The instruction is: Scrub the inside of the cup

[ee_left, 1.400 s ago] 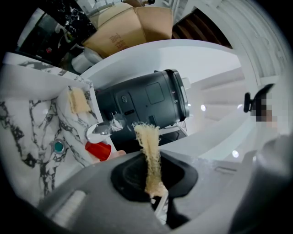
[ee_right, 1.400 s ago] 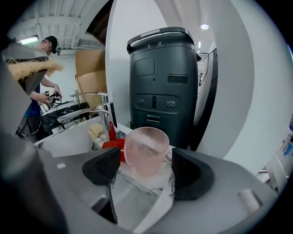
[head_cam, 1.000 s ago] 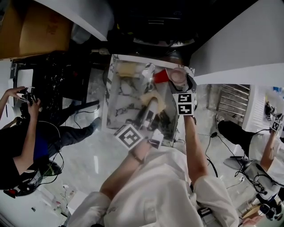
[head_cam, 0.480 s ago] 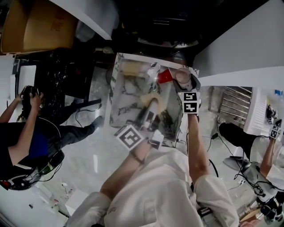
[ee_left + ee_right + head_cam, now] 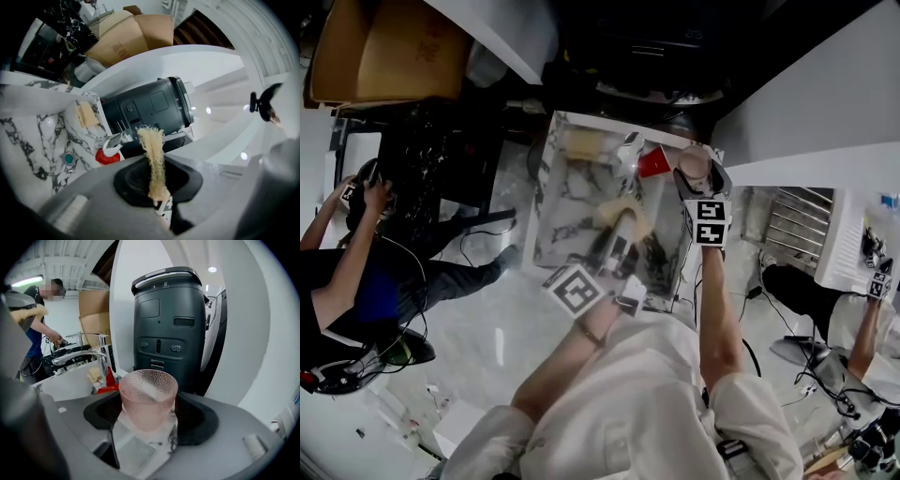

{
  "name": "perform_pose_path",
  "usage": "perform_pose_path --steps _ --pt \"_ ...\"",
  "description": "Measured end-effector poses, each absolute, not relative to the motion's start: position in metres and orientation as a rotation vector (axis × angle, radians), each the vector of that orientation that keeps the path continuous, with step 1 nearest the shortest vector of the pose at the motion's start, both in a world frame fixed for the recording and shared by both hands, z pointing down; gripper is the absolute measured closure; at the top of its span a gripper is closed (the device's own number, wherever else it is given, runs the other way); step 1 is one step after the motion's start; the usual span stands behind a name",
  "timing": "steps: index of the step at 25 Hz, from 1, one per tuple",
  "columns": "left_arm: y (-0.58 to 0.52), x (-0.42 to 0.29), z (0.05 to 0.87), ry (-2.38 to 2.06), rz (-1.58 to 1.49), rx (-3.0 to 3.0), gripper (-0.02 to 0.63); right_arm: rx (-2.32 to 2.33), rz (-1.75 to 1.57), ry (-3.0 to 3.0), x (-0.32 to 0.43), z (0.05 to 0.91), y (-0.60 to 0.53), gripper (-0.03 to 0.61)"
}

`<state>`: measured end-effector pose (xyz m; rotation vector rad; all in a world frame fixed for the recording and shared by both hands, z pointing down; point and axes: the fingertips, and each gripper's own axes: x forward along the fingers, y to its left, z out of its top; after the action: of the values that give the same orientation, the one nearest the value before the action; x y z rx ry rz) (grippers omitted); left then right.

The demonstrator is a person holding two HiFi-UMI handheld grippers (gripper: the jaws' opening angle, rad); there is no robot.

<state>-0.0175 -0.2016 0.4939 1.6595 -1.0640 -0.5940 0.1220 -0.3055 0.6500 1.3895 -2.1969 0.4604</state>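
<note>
My right gripper [image 5: 149,422] is shut on a pink dimpled glass cup [image 5: 147,398], upright with its mouth open upward. In the head view this cup [image 5: 694,167] sits at the far right corner of the marble sink [image 5: 572,211], and the right gripper [image 5: 697,185] is just behind it. My left gripper [image 5: 156,187] is shut on a beige fibrous scrubber [image 5: 152,159] that sticks up from its jaws. The head view shows the scrubber [image 5: 623,216] over the sink's middle, apart from the cup, with the left gripper [image 5: 614,246] below it.
A red cup [image 5: 654,162] stands next to the faucet [image 5: 82,355] at the sink's back. A yellow sponge [image 5: 85,114] lies on the far rim. A dark machine [image 5: 168,324] rises behind the sink. People sit at the left [image 5: 347,281] and right [image 5: 862,328].
The head view has shifted a little. The right gripper and pink cup have drifted slightly right. Both grippers keep their hold.
</note>
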Motion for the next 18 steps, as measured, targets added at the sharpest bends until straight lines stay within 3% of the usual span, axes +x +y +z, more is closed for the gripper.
perform_pose_path --steps 18 --pt "-0.205 0.018 0.439 -0.885 -0.604 1.833 0.591 1.356 0.293 -2.488 0.118 0.482 -0.25 0.236"
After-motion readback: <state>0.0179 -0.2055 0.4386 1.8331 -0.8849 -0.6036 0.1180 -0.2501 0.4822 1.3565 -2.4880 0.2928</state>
